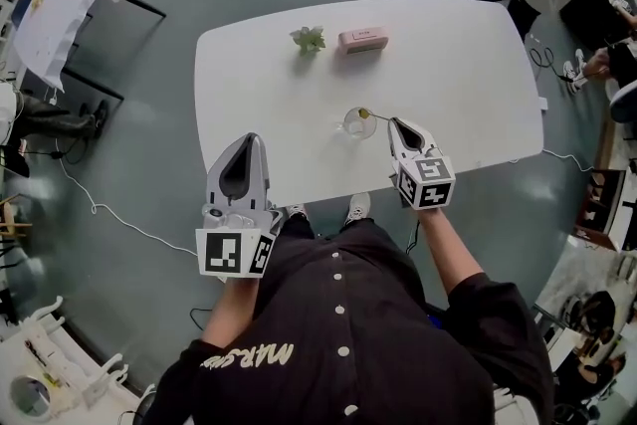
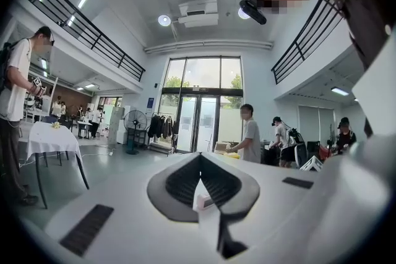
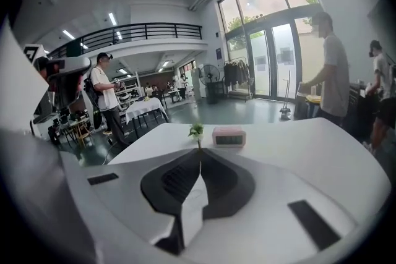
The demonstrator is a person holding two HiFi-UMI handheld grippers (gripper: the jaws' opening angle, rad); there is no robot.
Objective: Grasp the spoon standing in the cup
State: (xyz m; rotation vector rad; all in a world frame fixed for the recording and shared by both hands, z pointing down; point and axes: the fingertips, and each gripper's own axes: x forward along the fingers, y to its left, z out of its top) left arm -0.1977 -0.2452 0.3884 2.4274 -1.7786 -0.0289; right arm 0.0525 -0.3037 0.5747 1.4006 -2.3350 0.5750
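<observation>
1. Your right tool [image 1: 394,122] is narrowed almost to nothing. Its tips sit on the near end of the spoon [image 1: 376,116], a thin handle that slants from the cup [image 1: 356,122] towards you. In the right gripper view the jaws meet, with only a slim stem poking out at the tips. I read that as a pinch on the handle, tight because the handle is so thin.
2. The spoon's far end lies over the cup's mouth. I cannot tell whether it still rests inside the glass.
3. The cup stands near the front middle of the worktop [image 1: 468,65], just beside your right tool, so that hand has the short reach.
4. Your left tool [image 1: 249,138] is closed on nothing and points level, out over the front edge, well apart from the cup. It seems parked to stay out of the way.
5. The plant [image 1: 309,39] and the pink clock [image 1: 363,39] sit at the far side, clear of the work.
</observation>
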